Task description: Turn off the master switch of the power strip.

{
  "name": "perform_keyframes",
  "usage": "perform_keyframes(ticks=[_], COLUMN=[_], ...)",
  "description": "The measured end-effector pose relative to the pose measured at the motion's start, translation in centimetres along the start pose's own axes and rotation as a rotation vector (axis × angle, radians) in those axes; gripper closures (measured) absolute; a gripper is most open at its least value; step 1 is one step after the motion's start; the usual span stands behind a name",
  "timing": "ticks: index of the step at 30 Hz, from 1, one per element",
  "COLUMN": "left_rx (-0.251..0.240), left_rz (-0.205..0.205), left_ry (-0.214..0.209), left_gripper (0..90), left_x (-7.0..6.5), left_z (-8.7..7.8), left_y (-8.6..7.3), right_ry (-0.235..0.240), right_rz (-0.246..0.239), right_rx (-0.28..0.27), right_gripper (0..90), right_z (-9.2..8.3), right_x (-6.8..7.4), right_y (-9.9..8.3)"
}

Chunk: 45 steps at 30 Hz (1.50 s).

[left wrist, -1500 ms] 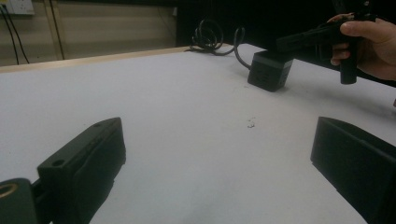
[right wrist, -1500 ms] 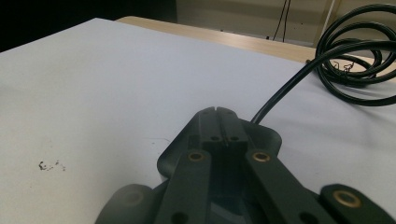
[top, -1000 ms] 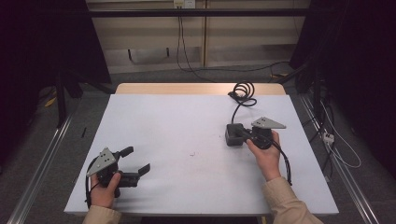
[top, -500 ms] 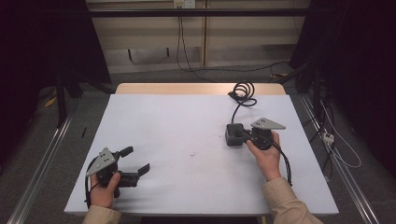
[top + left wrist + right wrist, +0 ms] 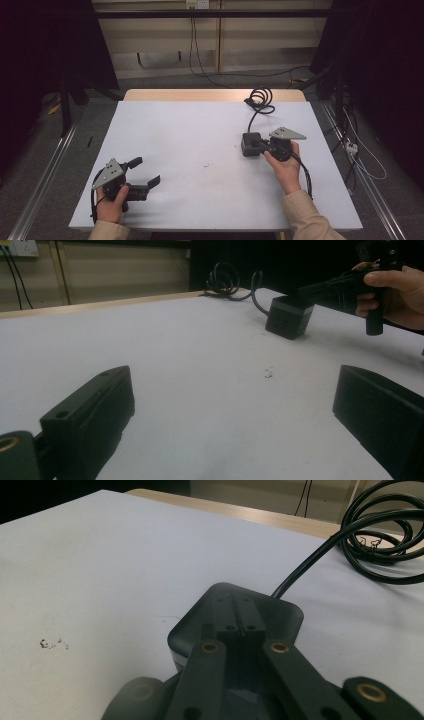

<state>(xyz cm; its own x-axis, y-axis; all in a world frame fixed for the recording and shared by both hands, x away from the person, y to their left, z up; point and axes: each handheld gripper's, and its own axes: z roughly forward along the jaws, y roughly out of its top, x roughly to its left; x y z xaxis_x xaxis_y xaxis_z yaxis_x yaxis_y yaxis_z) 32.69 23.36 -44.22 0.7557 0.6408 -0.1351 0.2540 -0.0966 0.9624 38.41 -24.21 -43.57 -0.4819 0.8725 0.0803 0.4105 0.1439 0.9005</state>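
Note:
A black power adapter (image 5: 246, 149) sits on the white table (image 5: 190, 125) right of centre, and its cable runs back to a coil (image 5: 260, 99) near the far edge. My right gripper (image 5: 256, 142) is shut, jaws pressed together and lying across the adapter's top (image 5: 190, 630); nothing is held between them (image 5: 240, 616). My left gripper (image 5: 146, 171) is held low at the table's near left corner, open, with bare table between its jaws (image 5: 235, 387). From there the adapter (image 5: 289, 317) and the right hand (image 5: 395, 290) appear far off.
The coiled cable (image 5: 385, 535) lies just behind the adapter near the wooden far edge (image 5: 210, 95). A small dark speck (image 5: 206, 164) marks the table's middle. Floor rails and loose cables run along both sides of the table.

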Motion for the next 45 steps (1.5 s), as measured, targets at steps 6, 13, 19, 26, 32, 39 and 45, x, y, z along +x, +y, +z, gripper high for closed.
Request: perform_keyframes(ticks=[6,13,19,26,32,39,45], left_rx=[0.002,0.004,0.001,0.003,0.001,0.003,0.003], left_rz=[0.0,0.0,0.001,0.006,0.003,0.005,0.005], left_ry=[-0.001,0.0,-0.002,0.0,0.002,0.001,0.0], left_gripper=[2.8,2.8,2.8,2.8,2.8,2.8,2.8], left_x=[-0.01,-0.05,-0.12,-0.14,-0.19,-0.21,-0.24], left_z=[0.0,0.03,0.09,0.05,0.02,0.05,0.08], left_y=[-0.02,-0.03,-0.04,-0.03,-0.03,-0.04,-0.06], right_ry=[0.0,-0.018,-0.019,-0.011,-0.019,-0.017,-0.021], right_rz=[-0.002,-0.042,-0.048,-0.027,-0.039,-0.035,-0.038], right_rx=[0.003,0.006,0.007,0.007,0.009,0.009,0.006], right_gripper=[90.0,90.0,90.0,90.0,90.0,90.0,90.0], right_z=[0.0,0.03,0.03,0.02,0.04,0.04,0.04], right_x=[0.01,0.28,0.31,0.15,0.29,0.26,0.32], right_y=[0.02,0.05,0.06,0.03,0.07,0.05,0.01])
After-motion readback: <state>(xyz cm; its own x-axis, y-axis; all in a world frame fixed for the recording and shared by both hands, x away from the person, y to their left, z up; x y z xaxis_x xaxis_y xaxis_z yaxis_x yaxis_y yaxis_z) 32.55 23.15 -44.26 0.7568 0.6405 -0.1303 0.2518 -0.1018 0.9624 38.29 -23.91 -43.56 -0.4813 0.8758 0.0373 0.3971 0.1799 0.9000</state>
